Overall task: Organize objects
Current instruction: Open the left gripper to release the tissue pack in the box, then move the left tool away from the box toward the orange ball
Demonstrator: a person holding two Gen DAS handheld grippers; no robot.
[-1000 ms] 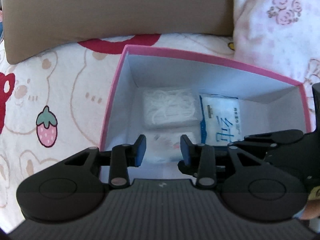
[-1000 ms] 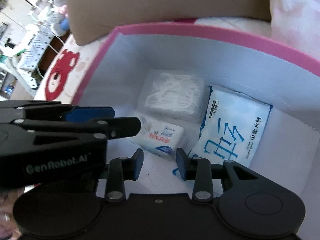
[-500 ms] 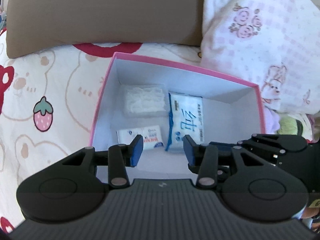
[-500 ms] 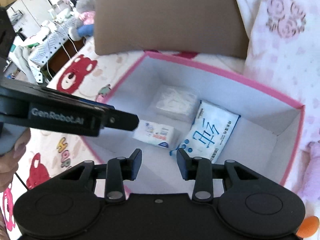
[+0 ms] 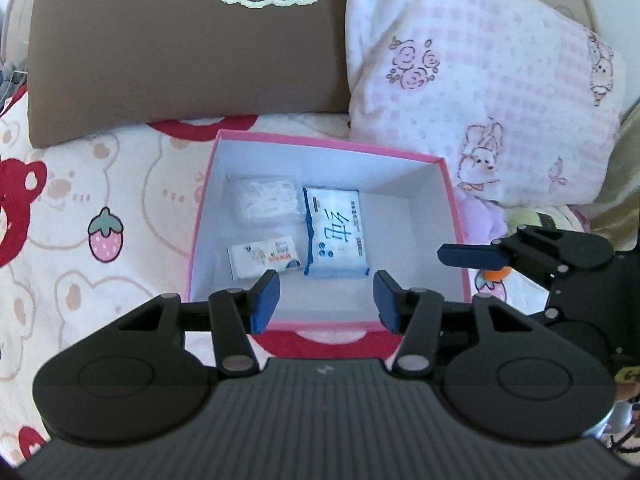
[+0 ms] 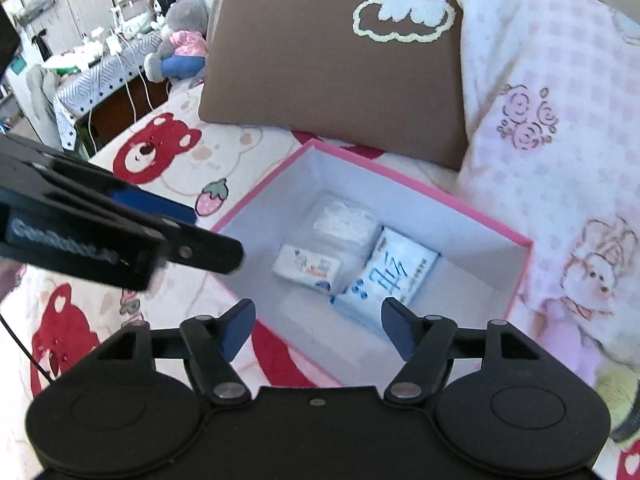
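A pink box (image 5: 454,208) (image 6: 516,276) with a white inside lies open on the bed. Inside lie a blue-and-white wipes pack (image 5: 335,234) (image 6: 386,278), a small white tissue pack (image 5: 264,258) (image 6: 307,268) and a clear bag of white stuff (image 5: 267,200) (image 6: 346,222). My left gripper (image 5: 326,300) hangs above the box's near edge, its jaws opening with nothing between them. My right gripper (image 6: 318,330) hovers over the near corner, jaws also opening and empty. Each gripper shows in the other's view: the right one (image 5: 472,257) at the box's right, the left one (image 6: 180,236) at its left.
A brown cushion (image 5: 180,52) (image 6: 332,80) and a pink-checked pillow (image 5: 480,92) (image 6: 560,120) stand behind the box. The bear-print bedsheet (image 5: 100,208) spreads to the left. A plush toy (image 6: 182,44) and a cluttered table (image 6: 92,68) sit beyond the bed's far left edge.
Both grippers have lifted up and back out of the box, which now looks smaller. Their jaws have spread wider, the right one's most. The three packs lie still.
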